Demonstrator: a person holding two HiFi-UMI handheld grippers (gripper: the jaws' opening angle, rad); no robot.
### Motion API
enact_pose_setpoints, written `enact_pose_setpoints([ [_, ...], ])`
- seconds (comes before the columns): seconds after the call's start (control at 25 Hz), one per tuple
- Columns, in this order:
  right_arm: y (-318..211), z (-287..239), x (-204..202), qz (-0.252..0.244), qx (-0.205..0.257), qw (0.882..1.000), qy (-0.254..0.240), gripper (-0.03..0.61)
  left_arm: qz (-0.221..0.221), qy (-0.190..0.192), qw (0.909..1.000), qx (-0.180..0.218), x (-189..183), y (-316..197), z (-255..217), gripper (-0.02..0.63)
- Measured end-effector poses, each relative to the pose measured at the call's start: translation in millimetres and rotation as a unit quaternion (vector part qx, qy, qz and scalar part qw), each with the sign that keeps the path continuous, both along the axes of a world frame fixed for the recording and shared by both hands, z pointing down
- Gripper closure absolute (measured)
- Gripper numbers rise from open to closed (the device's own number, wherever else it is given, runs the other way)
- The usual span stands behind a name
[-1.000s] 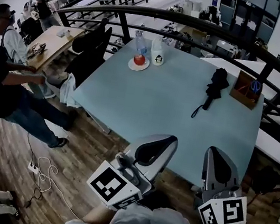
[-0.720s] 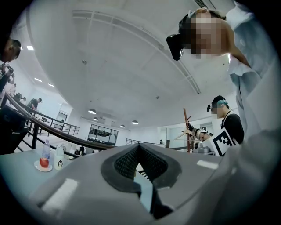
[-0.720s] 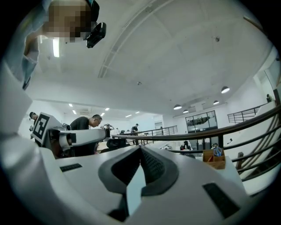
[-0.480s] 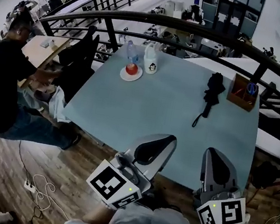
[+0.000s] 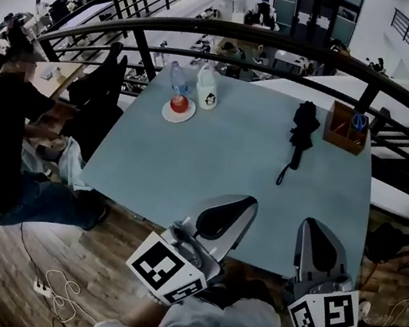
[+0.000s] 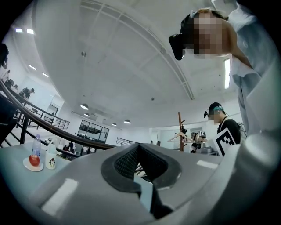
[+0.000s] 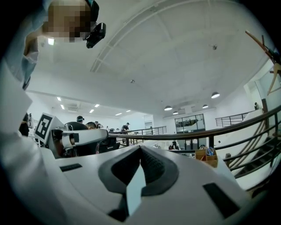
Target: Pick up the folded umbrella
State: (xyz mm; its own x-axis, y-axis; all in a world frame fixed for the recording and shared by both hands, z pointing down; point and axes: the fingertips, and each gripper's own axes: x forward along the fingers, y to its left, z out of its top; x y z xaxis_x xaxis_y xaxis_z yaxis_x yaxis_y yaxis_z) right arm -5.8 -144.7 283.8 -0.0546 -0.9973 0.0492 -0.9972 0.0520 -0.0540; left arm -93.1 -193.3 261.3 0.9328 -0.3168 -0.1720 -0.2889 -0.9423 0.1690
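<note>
While the left gripper and right gripper hung shut and empty by the table's near edge, the umbrella lay far across beside a box, so reaching in unopened risked merely shoving it away.

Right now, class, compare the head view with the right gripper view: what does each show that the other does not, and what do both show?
Only the head view: the folded umbrella and the plate with a red fruit. Only the right gripper view: the ceiling lights. Both: the wooden box and the dark railing.
</note>
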Motion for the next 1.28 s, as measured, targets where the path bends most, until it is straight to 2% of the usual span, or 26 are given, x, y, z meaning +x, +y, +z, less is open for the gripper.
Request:
enact_pose_setpoints([
  [0.32,-5.9,0.1,10.7,0.012,-0.004,1.000,0.003,0.580,0.014,-0.003,0.9999,-0.006,9.8,-6.6,2.5,0.609],
  [0.6,-22.9,1.4,33.6,0.004,-0.002,1.000,-0.002,0.579,0.010,-0.012,0.9998,-0.015,35.3,-25.0,6.5,0.609],
  [0.96,-50.6,7.8,90.8,0.004,-0.009,1.000,-0.011,0.579,0.010,-0.019,0.9989,-0.042,95.5,-64.5,14.0,0.609],
  [1.28,-70.4,24.5,140.4,0.001,-0.029,0.999,-0.028,0.580,0.006,-0.053,0.9939,-0.097,154.6,-102.7,40.0,0.607],
])
